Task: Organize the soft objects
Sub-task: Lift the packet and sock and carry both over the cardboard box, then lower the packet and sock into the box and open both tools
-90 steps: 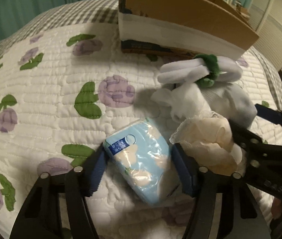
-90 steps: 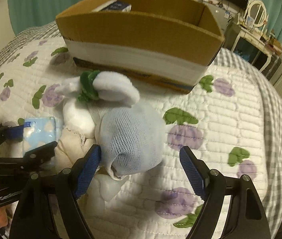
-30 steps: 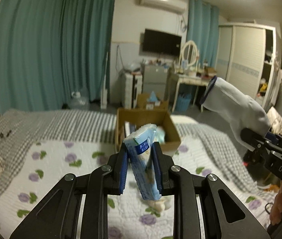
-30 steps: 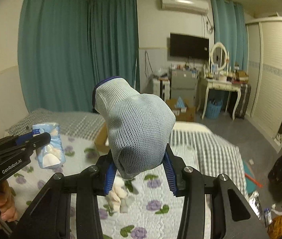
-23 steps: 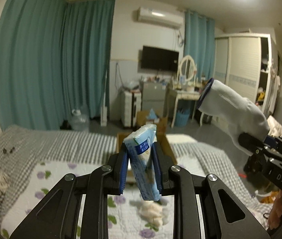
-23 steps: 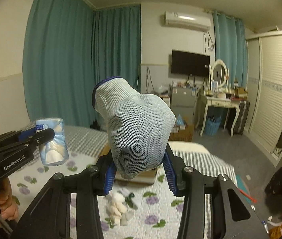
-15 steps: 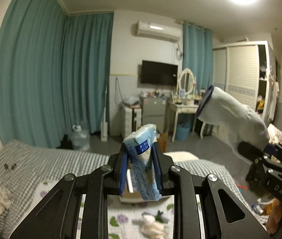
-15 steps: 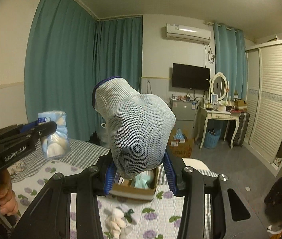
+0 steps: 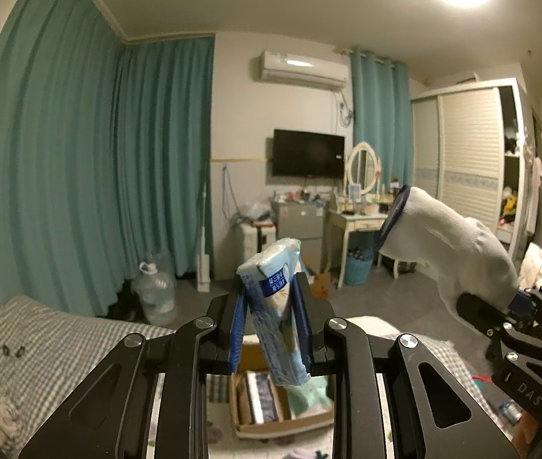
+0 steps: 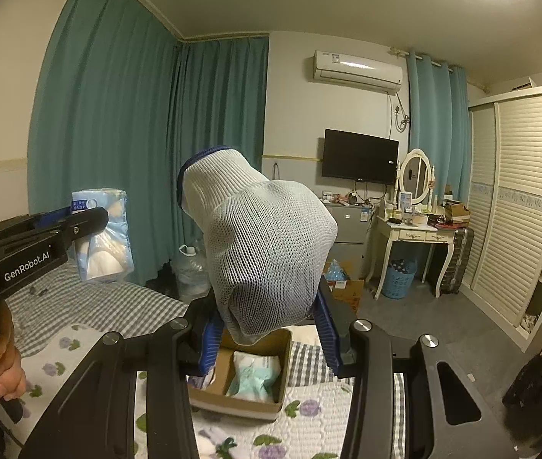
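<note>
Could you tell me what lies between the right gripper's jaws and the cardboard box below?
Only the white knit glove clamped in the right gripper; beneath its lower edge is open air down to the cardboard box, as the right wrist view shows.

Pale blue tissue pack [image 9: 276, 306] sits pinched between the left gripper [image 9: 271, 329] pads, standing nearly upright with its blue label facing the camera and its lower end poking out below the fingers. The white knit glove [image 10: 263, 252], blue-trimmed cuff up, is bunched between the right gripper [image 10: 269, 329] pads. The open cardboard box [image 10: 244, 401] lies below both claws on the bed, with a mint-and-white soft pack inside.
</note>
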